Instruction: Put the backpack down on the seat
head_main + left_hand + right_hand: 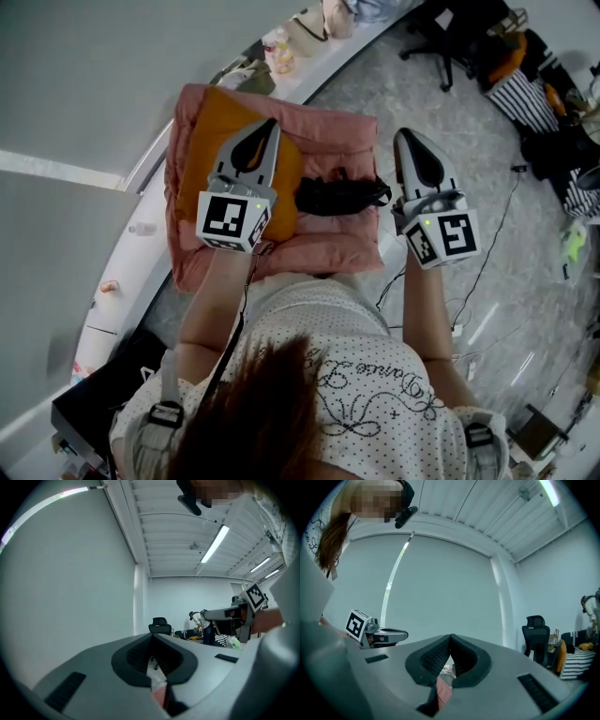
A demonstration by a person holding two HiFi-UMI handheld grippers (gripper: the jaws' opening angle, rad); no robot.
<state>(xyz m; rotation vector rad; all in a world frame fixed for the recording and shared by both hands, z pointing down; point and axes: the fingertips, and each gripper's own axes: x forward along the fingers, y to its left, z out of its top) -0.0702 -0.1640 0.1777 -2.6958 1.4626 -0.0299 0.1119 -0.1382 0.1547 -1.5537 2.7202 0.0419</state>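
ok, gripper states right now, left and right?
Left gripper: closed, nothing between the jaws.
Right gripper: closed, nothing between the jaws.

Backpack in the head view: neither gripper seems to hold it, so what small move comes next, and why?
Probably open the right gripper and lower it toward the black handle on the pink backpack. Both it and the left gripper are shut on nothing, above the backpack, and the handle lies nearer the right one.
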